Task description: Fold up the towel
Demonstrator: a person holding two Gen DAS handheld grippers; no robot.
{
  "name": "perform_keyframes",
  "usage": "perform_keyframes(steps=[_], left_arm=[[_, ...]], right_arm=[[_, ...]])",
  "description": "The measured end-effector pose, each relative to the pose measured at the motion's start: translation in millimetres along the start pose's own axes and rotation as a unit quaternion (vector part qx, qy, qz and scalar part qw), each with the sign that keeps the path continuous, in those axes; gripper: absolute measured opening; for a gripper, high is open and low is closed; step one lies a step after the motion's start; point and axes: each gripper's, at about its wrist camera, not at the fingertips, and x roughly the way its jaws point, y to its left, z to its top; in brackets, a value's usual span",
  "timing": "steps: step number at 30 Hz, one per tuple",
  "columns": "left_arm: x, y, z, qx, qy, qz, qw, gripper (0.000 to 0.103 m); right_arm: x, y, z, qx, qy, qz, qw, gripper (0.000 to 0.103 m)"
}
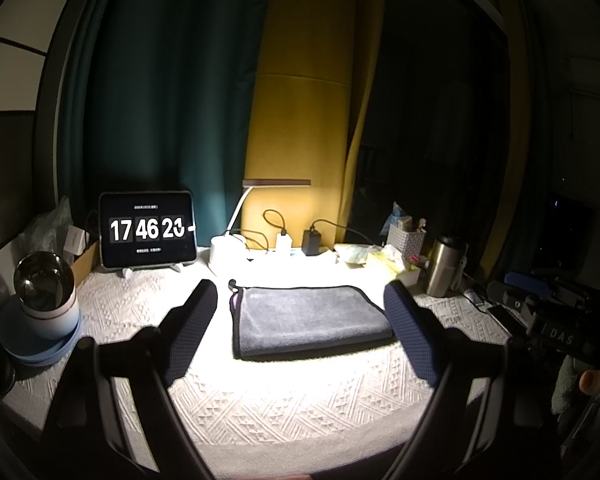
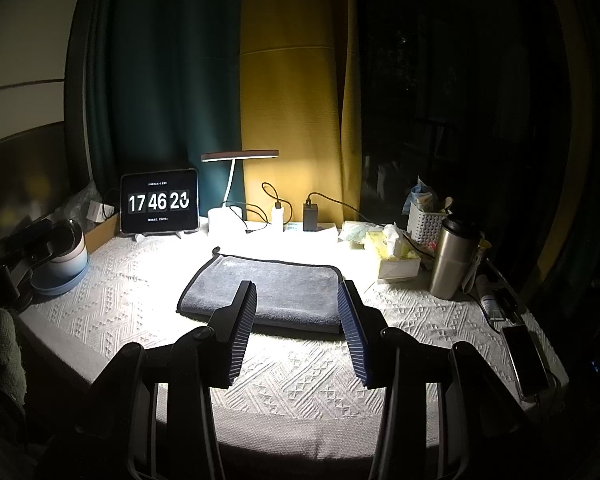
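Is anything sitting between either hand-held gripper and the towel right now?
Nothing visible. Only bare white tablecloth lies between the open right hand-held gripper and the grey towel, and the open left hand-held gripper also faces the towel unobstructed.

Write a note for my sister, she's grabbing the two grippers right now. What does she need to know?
Left gripper: open, empty, held above the table short of the towel.
Right gripper: open, empty, same.
The grey towel lies flat on the white patterned tablecloth under the desk lamp, apparently already folded at least once, with its doubled edge nearest you.
Left to do: fold it again if a smaller bundle is wanted. Mind the steel flask on the right.
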Motion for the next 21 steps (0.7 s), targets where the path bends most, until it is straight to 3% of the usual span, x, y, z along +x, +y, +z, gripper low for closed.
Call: perform_keyframes(steps=[21], left_arm=[[0.6,-0.5,-2.0,-0.006,0.0,-0.004,1.0,0.086]], right_arm=[[1.9,1.5,-0.6,0.0,0.003,0.002,1.0,0.045]])
